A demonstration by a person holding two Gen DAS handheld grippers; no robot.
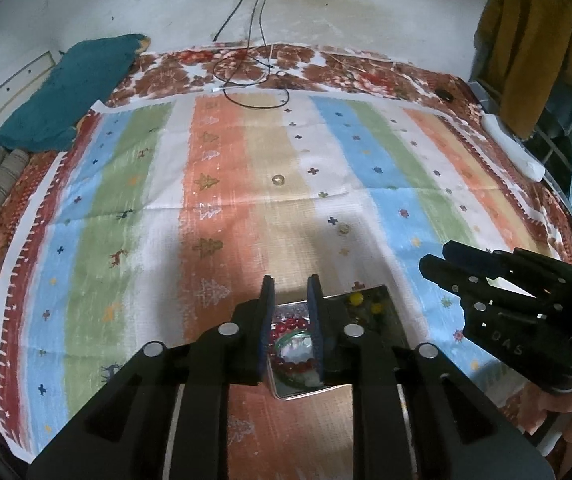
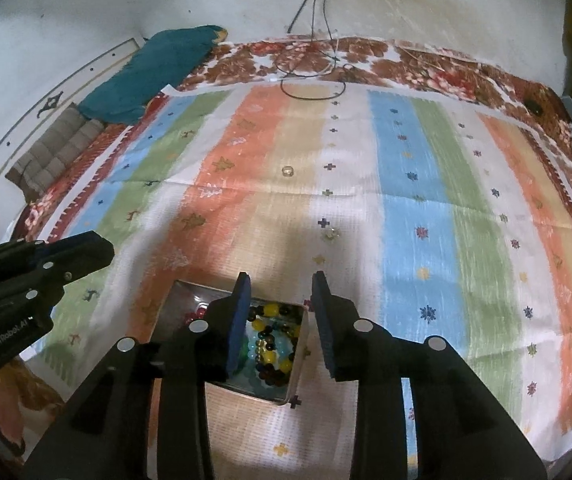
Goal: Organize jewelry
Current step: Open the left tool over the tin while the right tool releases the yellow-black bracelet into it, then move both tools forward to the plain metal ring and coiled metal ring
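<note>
Below right claw (image 2: 282, 284): bead-filled tin (image 2: 299, 356).

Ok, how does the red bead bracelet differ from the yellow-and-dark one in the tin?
Colour: the red bead bracelet is one colour throughout, while the yellow-and-dark bracelet mixes yellow and dark beads. Place: the red bracelet lies in the left part of the tin, the yellow-and-dark one in the right part. Inside: the red one rings a green hoop, the yellow-and-dark one rings pale blue beads. Both lie as loops in the tin.
</note>
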